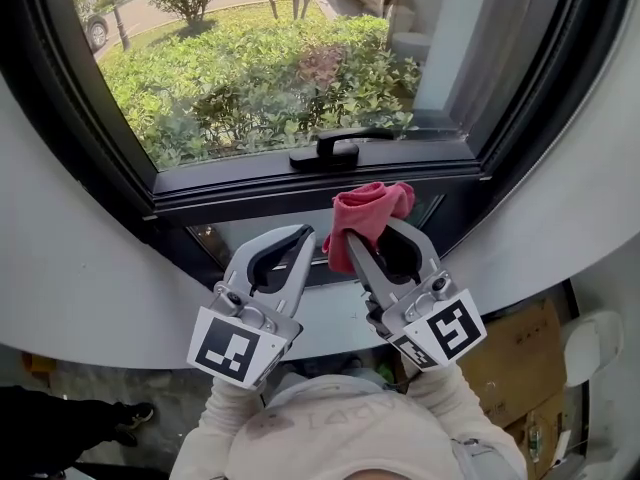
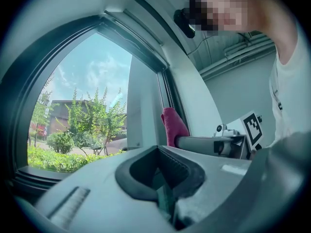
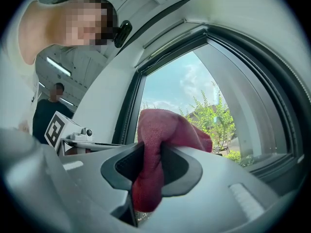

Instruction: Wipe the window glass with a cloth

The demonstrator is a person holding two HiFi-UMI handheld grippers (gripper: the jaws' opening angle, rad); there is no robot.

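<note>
The window glass (image 1: 260, 58) fills the upper head view in a dark frame, with green bushes outside. A red cloth (image 1: 368, 211) is bunched just below the frame's crossbar, and my right gripper (image 1: 366, 236) is shut on it. In the right gripper view the cloth (image 3: 165, 127) hangs down between the jaws of the right gripper (image 3: 148, 164), with the glass (image 3: 194, 101) behind. My left gripper (image 1: 303, 234) is beside it on the left, shut with nothing held. In the left gripper view the left gripper (image 2: 160, 166) shows closed pads, and the cloth (image 2: 173, 125) stands off to the right.
A black window handle (image 1: 337, 150) lies on the crossbar above the cloth. A smaller lower pane (image 1: 245, 236) sits under the crossbar. White curved wall flanks the window. A cardboard box (image 1: 520, 368) is on the floor at lower right. Another person (image 3: 48, 113) stands behind.
</note>
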